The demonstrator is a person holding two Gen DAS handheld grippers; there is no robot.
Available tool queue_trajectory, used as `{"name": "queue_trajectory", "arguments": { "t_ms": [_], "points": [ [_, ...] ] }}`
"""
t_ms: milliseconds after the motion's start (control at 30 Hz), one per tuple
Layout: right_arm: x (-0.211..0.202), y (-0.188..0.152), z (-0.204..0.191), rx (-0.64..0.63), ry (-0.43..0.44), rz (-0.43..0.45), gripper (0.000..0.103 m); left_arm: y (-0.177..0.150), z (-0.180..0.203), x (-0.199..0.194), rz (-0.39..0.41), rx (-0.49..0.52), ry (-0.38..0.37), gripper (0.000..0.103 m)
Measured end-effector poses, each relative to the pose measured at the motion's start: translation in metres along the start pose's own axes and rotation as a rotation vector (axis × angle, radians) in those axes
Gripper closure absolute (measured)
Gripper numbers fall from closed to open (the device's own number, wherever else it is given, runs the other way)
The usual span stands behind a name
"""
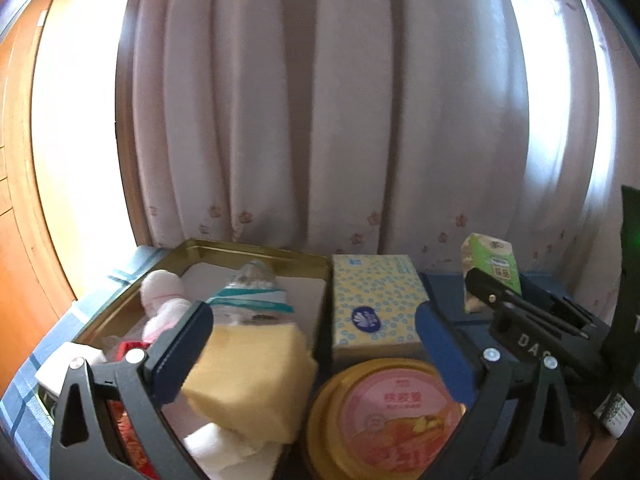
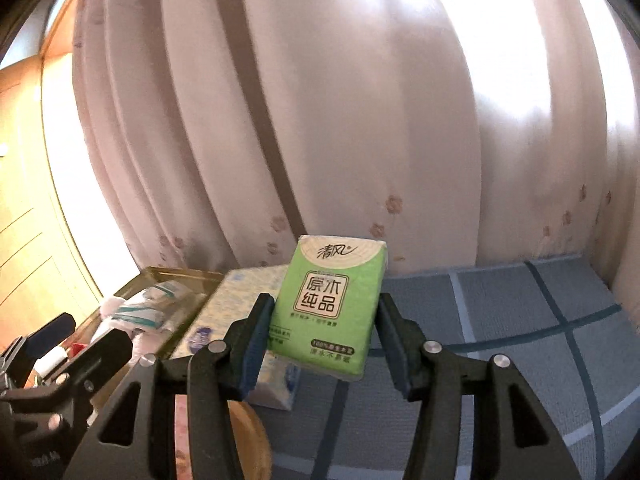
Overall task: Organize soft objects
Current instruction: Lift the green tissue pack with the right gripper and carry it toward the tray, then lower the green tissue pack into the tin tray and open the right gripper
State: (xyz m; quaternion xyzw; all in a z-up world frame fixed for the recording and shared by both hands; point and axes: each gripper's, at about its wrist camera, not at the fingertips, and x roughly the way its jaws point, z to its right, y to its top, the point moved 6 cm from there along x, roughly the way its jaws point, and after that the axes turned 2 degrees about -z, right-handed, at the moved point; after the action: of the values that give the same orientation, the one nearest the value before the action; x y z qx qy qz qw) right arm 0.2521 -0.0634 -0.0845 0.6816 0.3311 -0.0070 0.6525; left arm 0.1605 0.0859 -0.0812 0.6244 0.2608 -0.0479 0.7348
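Green tissue pack (image 2: 332,312) sits upright between the right gripper (image 2: 325,338)'s 2 fingers, clamped at both sides above the blue checked cloth (image 2: 520,320). Left gripper (image 1: 316,344) gapes wide, nothing gripped, over a yellow sponge (image 1: 248,376) in the gold tin (image 1: 256,249), beside a dotted tissue box (image 1: 376,300).

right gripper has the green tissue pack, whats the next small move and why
Probably carry the green tissue pack left toward the gold tin. The right gripper holds it clear of the blue checked cloth, and the tin already holds soft things, like the yellow sponge beside the open left gripper.
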Motion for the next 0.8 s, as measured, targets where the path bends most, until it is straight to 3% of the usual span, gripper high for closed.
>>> {"name": "queue_trajectory", "arguments": {
  "t_ms": [300,800],
  "points": [
    [-0.009,0.004,-0.024,-0.005,0.044,0.010,0.049,-0.004,-0.030,-0.012,0.014,-0.037,0.027,0.001],
    [0.004,0.010,-0.125,-0.091,0.183,-0.054,0.049,-0.004,-0.102,-0.042,0.065,-0.095,0.131,0.001]
  ]
}}
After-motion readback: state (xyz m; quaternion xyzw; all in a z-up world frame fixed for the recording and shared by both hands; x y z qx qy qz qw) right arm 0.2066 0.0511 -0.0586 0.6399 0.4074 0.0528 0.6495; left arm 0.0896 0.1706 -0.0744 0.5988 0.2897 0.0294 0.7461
